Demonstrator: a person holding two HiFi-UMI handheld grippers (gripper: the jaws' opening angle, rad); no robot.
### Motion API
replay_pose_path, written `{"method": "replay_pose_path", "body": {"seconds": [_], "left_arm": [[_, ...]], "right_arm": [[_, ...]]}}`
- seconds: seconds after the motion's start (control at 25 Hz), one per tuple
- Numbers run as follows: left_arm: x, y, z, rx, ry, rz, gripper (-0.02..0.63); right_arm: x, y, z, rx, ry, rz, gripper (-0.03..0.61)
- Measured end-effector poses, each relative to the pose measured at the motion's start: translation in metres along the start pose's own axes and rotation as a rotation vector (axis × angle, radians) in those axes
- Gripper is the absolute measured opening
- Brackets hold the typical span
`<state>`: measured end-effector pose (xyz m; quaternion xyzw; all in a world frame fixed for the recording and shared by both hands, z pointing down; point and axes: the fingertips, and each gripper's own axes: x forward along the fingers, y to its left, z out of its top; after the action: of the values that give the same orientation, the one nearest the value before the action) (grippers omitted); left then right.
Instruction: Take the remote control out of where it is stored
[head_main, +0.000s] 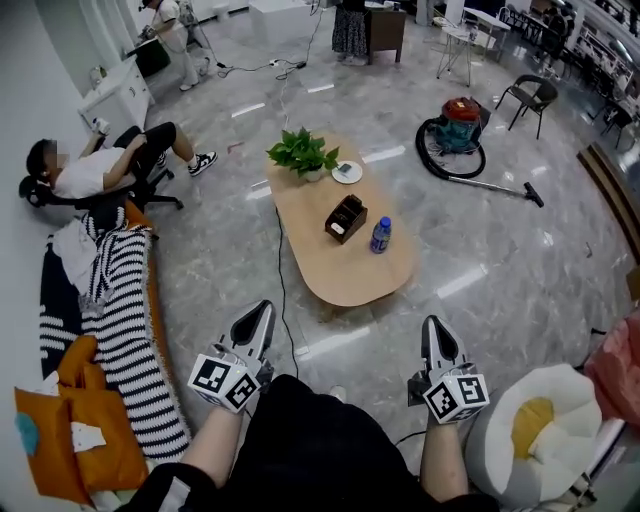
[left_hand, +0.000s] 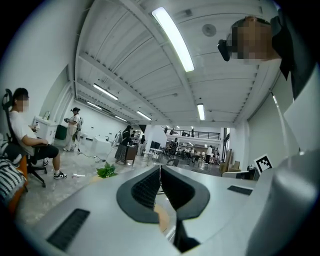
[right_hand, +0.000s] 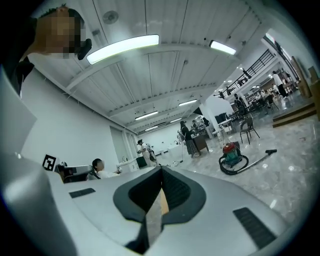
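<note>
A dark storage box (head_main: 346, 218) stands in the middle of a low wooden table (head_main: 340, 275). Something pale shows in its front end; I cannot make out the remote control. A blue water bottle (head_main: 380, 235) stands just right of the box. Both grippers are held level near my body, well short of the table. My left gripper (head_main: 262, 312) is shut with nothing in it, its black pads (left_hand: 145, 189) pressed together. My right gripper (head_main: 434, 326) is also shut and empty, with its pads (right_hand: 175, 190) meeting at the tip.
A potted plant (head_main: 303, 153) and a white dish (head_main: 347, 172) sit at the table's far end. A red and teal vacuum cleaner (head_main: 455, 135) lies on the floor beyond. A striped blanket (head_main: 115, 300) and a seated person (head_main: 100, 170) are at left, a white-and-yellow cushion (head_main: 540, 430) at right.
</note>
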<state>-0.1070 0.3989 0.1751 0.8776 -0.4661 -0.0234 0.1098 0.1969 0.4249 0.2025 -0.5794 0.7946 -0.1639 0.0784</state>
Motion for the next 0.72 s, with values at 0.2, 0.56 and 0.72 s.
{"method": "replay_pose_path", "body": {"seconds": [0.2, 0.56, 0.72], "left_arm": [[0.027, -0.005, -0.007, 0.004, 0.017, -0.009, 0.014], [0.061, 0.017, -0.006, 0.014, 0.015, -0.016, 0.014], [0.079, 0.035, -0.01, 0.009, 0.024, -0.016, 0.014]], "right_arm": [[0.001, -0.018, 0.003, -0.002, 0.002, -0.016, 0.006], [0.031, -0.031, -0.003, -0.001, 0.012, -0.026, 0.006], [0.054, -0.031, -0.004, -0.019, 0.033, -0.023, 0.006]]}}
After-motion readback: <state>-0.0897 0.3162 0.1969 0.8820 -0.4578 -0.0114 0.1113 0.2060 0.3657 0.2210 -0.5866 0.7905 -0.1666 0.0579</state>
